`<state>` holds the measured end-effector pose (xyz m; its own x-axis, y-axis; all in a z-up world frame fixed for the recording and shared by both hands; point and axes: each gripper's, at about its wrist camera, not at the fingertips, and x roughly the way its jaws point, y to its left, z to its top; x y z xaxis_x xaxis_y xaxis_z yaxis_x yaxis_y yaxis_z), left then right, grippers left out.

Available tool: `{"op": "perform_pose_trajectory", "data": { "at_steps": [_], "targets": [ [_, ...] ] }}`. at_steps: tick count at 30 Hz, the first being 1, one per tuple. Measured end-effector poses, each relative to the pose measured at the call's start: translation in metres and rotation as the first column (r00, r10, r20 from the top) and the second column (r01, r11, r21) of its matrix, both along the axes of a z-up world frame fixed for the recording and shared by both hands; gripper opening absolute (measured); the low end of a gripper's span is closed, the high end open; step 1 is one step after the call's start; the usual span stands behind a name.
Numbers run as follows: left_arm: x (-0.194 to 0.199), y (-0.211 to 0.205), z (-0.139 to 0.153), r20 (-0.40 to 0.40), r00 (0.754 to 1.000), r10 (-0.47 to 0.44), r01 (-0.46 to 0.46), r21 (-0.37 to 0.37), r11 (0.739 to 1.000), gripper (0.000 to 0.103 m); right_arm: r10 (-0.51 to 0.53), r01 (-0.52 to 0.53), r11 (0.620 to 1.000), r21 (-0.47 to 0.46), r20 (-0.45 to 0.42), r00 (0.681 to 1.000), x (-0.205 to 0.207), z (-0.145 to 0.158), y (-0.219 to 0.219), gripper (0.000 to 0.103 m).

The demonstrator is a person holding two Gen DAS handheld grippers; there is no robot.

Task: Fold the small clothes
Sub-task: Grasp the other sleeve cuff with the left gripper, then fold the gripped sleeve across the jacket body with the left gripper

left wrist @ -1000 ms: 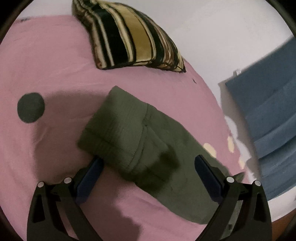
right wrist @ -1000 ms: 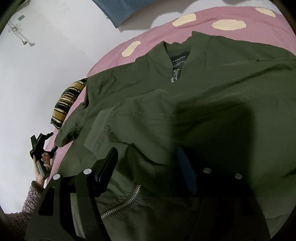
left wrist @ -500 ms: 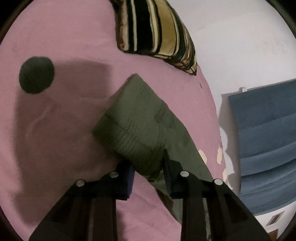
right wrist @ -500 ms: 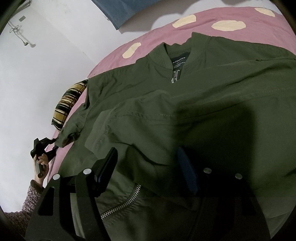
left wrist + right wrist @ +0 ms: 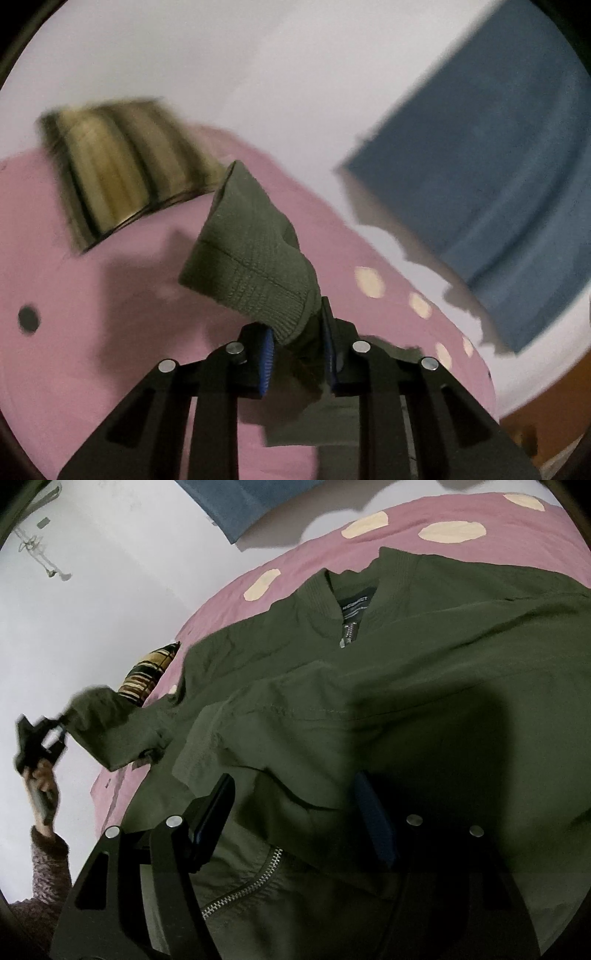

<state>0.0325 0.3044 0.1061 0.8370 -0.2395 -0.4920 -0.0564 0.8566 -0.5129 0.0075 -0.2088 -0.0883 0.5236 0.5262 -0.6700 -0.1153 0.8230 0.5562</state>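
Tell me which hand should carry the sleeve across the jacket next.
Left. Its tongs are already shut on the sleeve's ribbed cuff, lifted off the pink bedspread. The right tongs sit open over the jacket body, gripping nothing.

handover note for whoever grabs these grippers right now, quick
Left gripper: its jaws have just been closing and are now shut on the ribbed sleeve cuff of the green jacket, lifted off the pink bedspread.
Right gripper: open, hovering over the jacket's lower front; whether its fingers touch the fabric is unclear.
Jacket: lies face up, collar away from you; the other sleeve already lies folded across the chest.
Left to do, likely: carry the held sleeve across the body, release, then fold the body.
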Motion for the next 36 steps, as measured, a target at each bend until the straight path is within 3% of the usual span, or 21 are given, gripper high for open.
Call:
{"op": "perform_pose_trajectory", "data": {
  "at_steps": [5,10,14,20,23,26,29,31,33,36],
  "targets": [
    [0.011,-0.104,0.048,0.068,0.978,-0.199,0.193,0.09,0.977,0.018,-0.032,0.032,0.999,0.004,-0.006,0.999,-0.009,0.006,-0.007,0.067],
    [0.019,-0.22,0.055,0.063,0.919,-0.39,0.378,0.151,0.914,0.015,-0.054,0.054,0.998,0.027,0.007,0.998,-0.027,0.018,-0.021,0.067],
    [0.025,-0.301,0.031,0.006,0.861,-0.509,0.5,0.176,0.848,0.015,-0.094,0.093,0.995,0.028,0.014,0.996,-0.044,0.025,-0.043,0.067],
    [0.03,-0.406,-0.034,-0.127,0.776,-0.618,0.629,0.227,0.743,0.015,-0.174,0.174,0.982,0.078,-0.008,0.985,-0.07,0.021,-0.089,0.067],
    [0.03,-0.443,-0.068,-0.208,0.74,-0.64,0.673,0.237,0.701,0.016,-0.196,0.196,0.973,0.126,-0.016,0.981,-0.079,0.018,-0.104,0.067],
    [0.021,-0.461,-0.094,-0.254,0.726,-0.64,0.688,0.256,0.679,0.016,-0.208,0.209,0.965,0.161,-0.021,0.978,-0.082,0.018,-0.113,0.067],
    [0.014,-0.47,-0.102,-0.267,0.717,-0.644,0.697,0.287,0.658,0.024,-0.213,0.213,0.961,0.178,-0.023,0.977,-0.083,0.016,-0.117,0.067],
    [0.01,-0.467,-0.097,-0.262,0.696,-0.669,0.718,0.257,0.646,0.045,-0.214,0.216,0.955,0.204,-0.033,0.976,-0.083,0.013,-0.12,0.067],
    [0.0,-0.464,-0.092,-0.237,0.69,-0.684,0.724,0.246,0.645,0.058,-0.219,0.223,0.945,0.238,-0.042,0.975,-0.081,0.01,-0.124,0.067],
    [-0.015,-0.456,-0.077,-0.171,0.685,-0.708,0.724,0.258,0.639,0.068,-0.222,0.229,0.934,0.274,-0.056,0.973,-0.08,0.007,-0.129,0.069]
  ]
}}
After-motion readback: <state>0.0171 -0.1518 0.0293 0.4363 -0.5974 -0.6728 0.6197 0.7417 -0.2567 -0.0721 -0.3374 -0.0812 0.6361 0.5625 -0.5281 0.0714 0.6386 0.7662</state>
